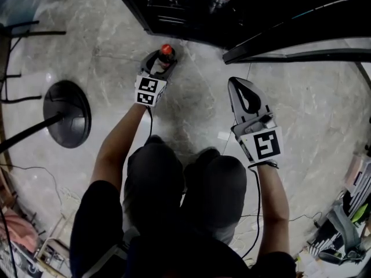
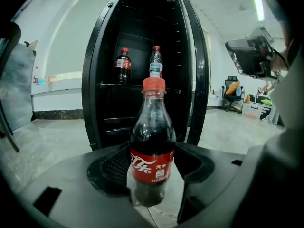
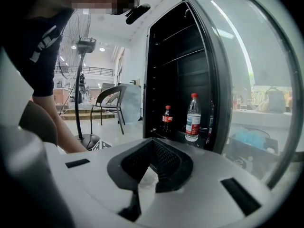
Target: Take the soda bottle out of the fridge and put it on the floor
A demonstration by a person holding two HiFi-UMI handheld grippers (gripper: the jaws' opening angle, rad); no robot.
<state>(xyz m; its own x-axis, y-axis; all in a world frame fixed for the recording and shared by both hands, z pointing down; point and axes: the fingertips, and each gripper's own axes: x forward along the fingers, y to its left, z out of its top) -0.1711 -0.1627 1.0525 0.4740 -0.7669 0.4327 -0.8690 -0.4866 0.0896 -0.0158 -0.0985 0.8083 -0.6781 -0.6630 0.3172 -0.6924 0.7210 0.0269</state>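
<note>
Left gripper (image 1: 162,59): jaws spread to bottle width, pads against the label band of the red-capped dark soda bottle (image 2: 152,161) on both sides. The bottle is upright, lower centre of the left gripper view, low over the grey marble-tile floor (image 1: 197,106) just in front of the fridge opening. Can't tell if its base touches the tiles.

Right gripper (image 3: 151,145): jaws together at the tips with only a thin slit behind them, holding nothing. It sits right of the bottle, well apart.

Around: round black fan base (image 1: 67,113) on the floor, left side of the head view, well apart from both grippers.

Black upright fridge (image 2: 94,80) stands open. Its glass door (image 3: 240,70) stands out on the right, and in the head view the door edge runs across just above the right gripper.

One shelf (image 2: 107,84) holds a small dark cola bottle with red cap (image 2: 123,65) and a clear water bottle with red cap (image 2: 155,62), side by side, not touching. The other shelves are too dark to read.

Views:
- Head view catches those two shelf bottles only at its top edge.
- Right gripper view adds the fan's pole and head, plus a black chair (image 3: 109,101) at left.
- Left gripper view adds an office chair (image 2: 232,87) far right.
</note>
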